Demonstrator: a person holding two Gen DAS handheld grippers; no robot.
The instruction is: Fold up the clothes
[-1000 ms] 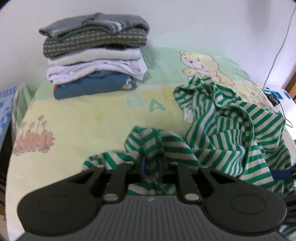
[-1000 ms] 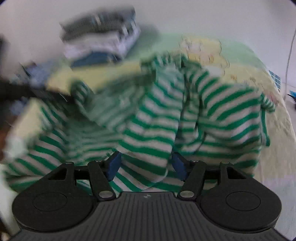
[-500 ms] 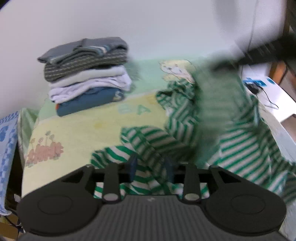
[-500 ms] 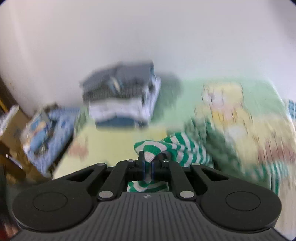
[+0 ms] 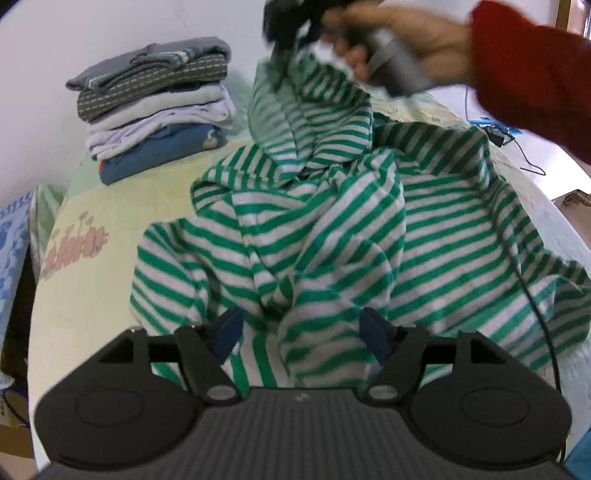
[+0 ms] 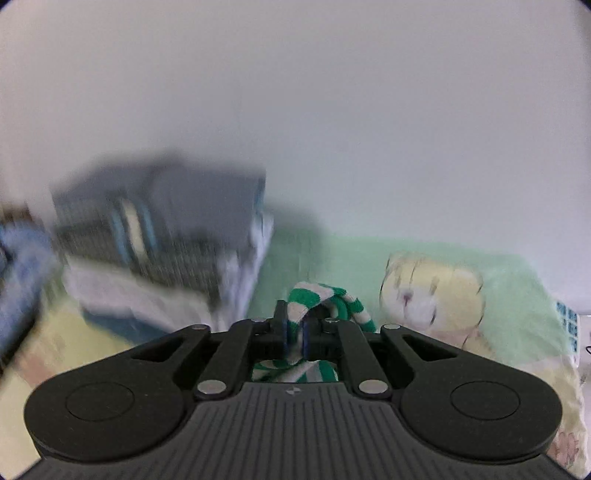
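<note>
A green and white striped garment [image 5: 332,229] hangs crumpled over the bed. My right gripper [image 6: 294,334] is shut on a fold of the striped garment [image 6: 317,295] and holds it high; it also shows in the left wrist view [image 5: 284,26], with the hand behind it. My left gripper [image 5: 301,330] is open, its blue pads either side of the low part of the cloth, not clamping it.
A stack of folded clothes [image 5: 155,107] stands at the back left of the bed, also blurred in the right wrist view [image 6: 162,243]. The bed has a yellow and green cartoon sheet [image 5: 85,258]. A wall lies behind. Cables and a white surface [image 5: 517,147] are at right.
My left gripper has opened and let go of the cloth. My right gripper closed on a fold and lifted it up, pulling the garment taller.
</note>
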